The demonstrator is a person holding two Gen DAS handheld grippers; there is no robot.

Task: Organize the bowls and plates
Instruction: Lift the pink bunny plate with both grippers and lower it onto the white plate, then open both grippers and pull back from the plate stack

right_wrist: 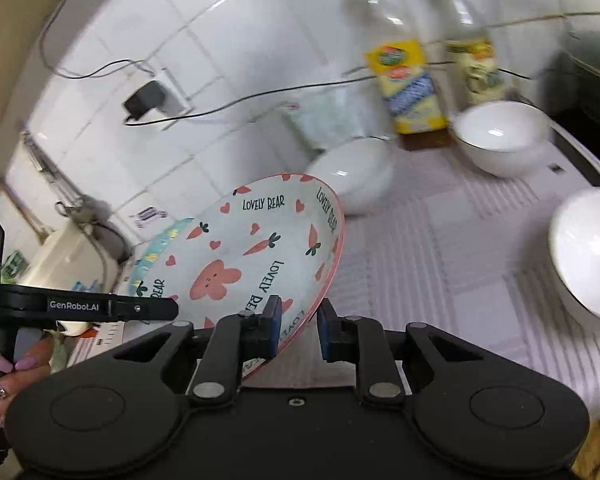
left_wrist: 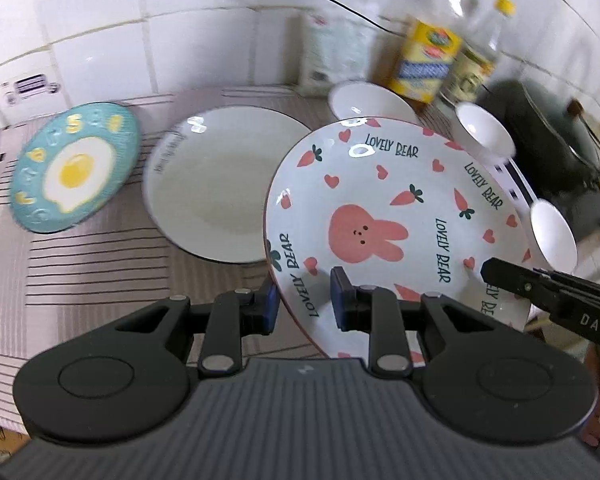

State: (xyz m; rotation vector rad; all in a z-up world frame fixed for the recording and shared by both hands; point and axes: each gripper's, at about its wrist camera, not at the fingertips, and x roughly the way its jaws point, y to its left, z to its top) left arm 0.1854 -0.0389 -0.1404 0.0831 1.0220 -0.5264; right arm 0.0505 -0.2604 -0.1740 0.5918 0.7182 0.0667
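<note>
A rabbit-and-carrot "Lovely Bear" plate is held tilted above the striped mat. My left gripper straddles its near rim, jaws apart with a gap to the rim. My right gripper straddles the opposite rim of the plate, jaws also parted; it shows as a black finger in the left wrist view. A plain white plate and a blue fried-egg plate lie on the mat to the left. Three white bowls stand behind and right.
Two oil bottles and a pale packet stand against the tiled wall. A dark pot sits at the right. A cable and plug hang on the wall. A cream appliance stands at the left.
</note>
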